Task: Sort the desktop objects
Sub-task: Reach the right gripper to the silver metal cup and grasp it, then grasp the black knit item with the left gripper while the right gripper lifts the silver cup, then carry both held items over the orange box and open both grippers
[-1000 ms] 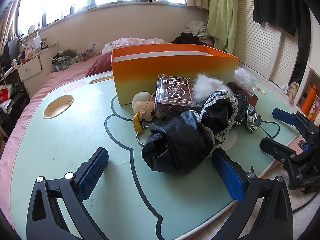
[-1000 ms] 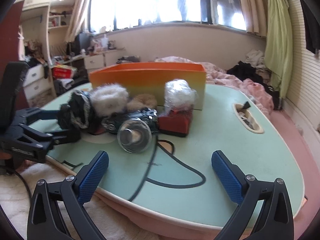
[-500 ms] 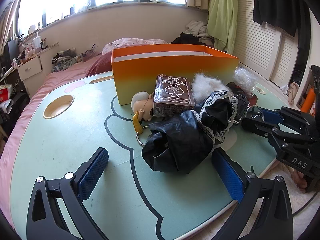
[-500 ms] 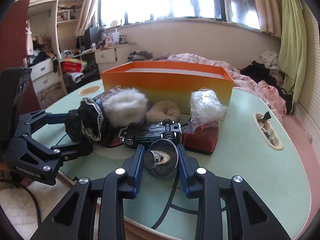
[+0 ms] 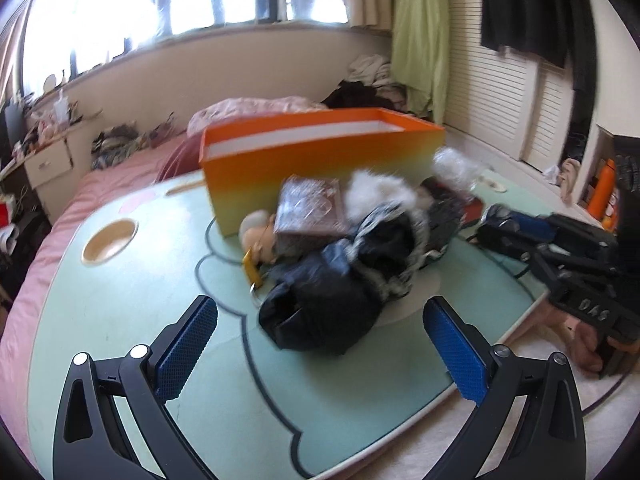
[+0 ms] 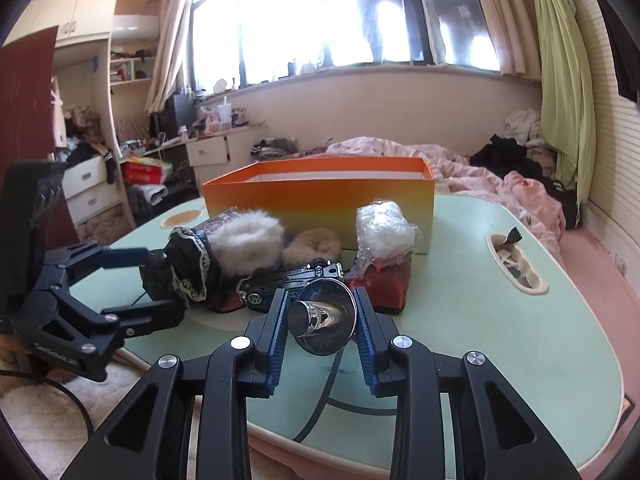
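Observation:
A pile of objects lies on the green table (image 5: 100, 312) in front of an orange box (image 5: 320, 160), which also shows in the right wrist view (image 6: 320, 196). The pile holds a black lace-trimmed cloth (image 5: 340, 280), a card box (image 5: 310, 210), a doll head (image 5: 258, 232), a white fur piece (image 6: 246, 236), a toy car (image 6: 292, 280) and a wrapped bundle (image 6: 384, 230). My right gripper (image 6: 322, 320) is shut on a shiny metal speaker (image 6: 324, 318) and holds it above the table edge. My left gripper (image 5: 316, 344) is open and empty, just before the black cloth.
A red pouch (image 6: 384, 284) sits under the wrapped bundle. A tan fur ring (image 6: 312, 244) lies by the box. The table has a round cup recess (image 5: 110, 236) and a slot (image 6: 516, 260). A pink bed (image 6: 500, 184) lies behind.
My right gripper moved in, closed on the metal speaker and lifted it off the table. The left gripper stayed open and shifted a little; its view is blurred now.

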A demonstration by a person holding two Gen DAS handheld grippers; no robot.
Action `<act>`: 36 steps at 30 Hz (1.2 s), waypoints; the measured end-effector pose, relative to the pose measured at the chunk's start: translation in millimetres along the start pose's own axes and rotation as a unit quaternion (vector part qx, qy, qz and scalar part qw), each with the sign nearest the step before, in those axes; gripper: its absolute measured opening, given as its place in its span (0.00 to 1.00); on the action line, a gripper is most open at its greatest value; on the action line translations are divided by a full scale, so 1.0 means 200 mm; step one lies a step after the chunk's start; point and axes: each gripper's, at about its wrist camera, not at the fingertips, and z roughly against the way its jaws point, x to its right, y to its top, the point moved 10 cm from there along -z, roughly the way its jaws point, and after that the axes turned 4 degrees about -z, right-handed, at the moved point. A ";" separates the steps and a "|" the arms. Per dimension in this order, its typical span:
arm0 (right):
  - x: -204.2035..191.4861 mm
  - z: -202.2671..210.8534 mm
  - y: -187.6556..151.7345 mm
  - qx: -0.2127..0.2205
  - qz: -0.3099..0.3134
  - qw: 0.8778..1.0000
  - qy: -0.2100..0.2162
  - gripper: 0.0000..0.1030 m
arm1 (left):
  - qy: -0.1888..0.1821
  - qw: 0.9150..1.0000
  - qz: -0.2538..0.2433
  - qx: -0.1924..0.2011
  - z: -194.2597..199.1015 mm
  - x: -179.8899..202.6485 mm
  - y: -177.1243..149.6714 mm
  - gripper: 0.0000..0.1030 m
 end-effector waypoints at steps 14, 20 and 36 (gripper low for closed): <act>0.00 0.01 0.00 0.002 -0.002 1.000 -0.001 0.30 | -0.085 0.996 -0.025 0.006 0.11 0.16 0.02 0.39; 0.03 0.02 0.02 0.006 -0.011 1.000 0.001 0.30 | -0.106 0.992 -0.056 0.044 0.26 0.26 0.11 0.39; 0.02 -0.19 0.60 0.009 -0.056 0.998 0.014 0.30 | -0.058 0.995 0.048 0.071 0.06 -0.11 0.66 0.39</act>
